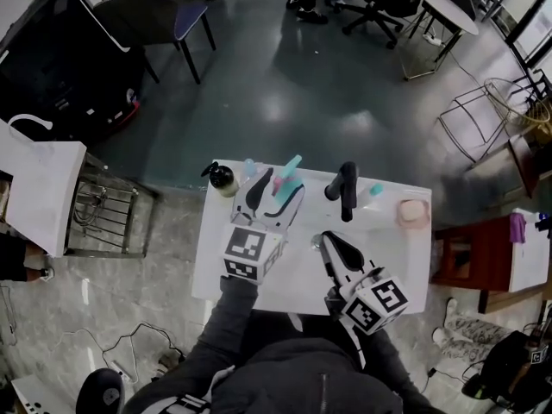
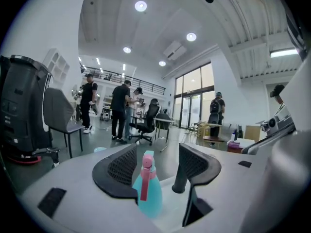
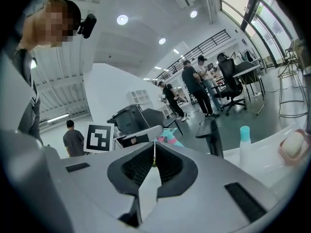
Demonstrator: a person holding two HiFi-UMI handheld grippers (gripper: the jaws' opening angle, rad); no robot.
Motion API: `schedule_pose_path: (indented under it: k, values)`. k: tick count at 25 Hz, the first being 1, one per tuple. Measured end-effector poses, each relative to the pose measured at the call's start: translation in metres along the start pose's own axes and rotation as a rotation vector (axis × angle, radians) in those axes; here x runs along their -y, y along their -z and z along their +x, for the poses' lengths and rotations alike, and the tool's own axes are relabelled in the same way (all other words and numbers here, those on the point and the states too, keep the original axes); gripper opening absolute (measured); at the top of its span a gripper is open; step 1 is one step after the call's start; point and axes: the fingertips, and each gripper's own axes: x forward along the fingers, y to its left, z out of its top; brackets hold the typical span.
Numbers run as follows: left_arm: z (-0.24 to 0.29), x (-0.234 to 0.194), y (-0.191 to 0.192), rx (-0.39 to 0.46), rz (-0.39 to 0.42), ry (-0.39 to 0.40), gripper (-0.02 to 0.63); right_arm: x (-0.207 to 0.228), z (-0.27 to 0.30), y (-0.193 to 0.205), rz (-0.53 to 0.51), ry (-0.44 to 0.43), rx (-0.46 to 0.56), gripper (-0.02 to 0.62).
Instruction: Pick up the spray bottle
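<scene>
Spray bottle [image 2: 147, 188] – teal, pink trigger, upright at the far edge of the white desk [image 1: 297, 270].
Left claw [image 2: 156, 159] – jaws spread, bottle between them nearer the left-hand jaw, pads not pressing it.
Right claw [image 3: 154, 161] – jaws pressed together, nothing between, over the desk's near half.
Also on the desk – dark pump bottle [image 1: 222, 179], white bottle with teal cap [image 3: 244, 144], pink block [image 1: 413, 212] at the right end.
</scene>
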Motion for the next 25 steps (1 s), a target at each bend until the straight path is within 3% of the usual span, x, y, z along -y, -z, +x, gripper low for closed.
schedule_pose_path:
  k: [21,22,23,24,25]
  values:
    - [0.041,-0.005,0.015,-0.038,-0.012,0.021,0.262,0.039,0.01,0.002,0.055,0.051,-0.029,0.015]
    - [0.041,-0.006,0.014,-0.034,-0.008,0.011,0.223,0.04,0.009,0.002,0.055,0.052,-0.03,0.014]
    - [0.042,-0.008,0.013,-0.03,0.0,0.002,0.126,0.042,0.009,0.002,0.055,0.053,-0.031,0.015]
    - [0.043,-0.008,0.013,-0.029,0.012,-0.002,0.07,0.043,0.009,0.002,0.054,0.057,-0.031,0.015]
    - [0.044,-0.009,0.012,-0.03,0.027,-0.004,0.067,0.044,0.009,0.002,0.053,0.061,-0.029,0.015]
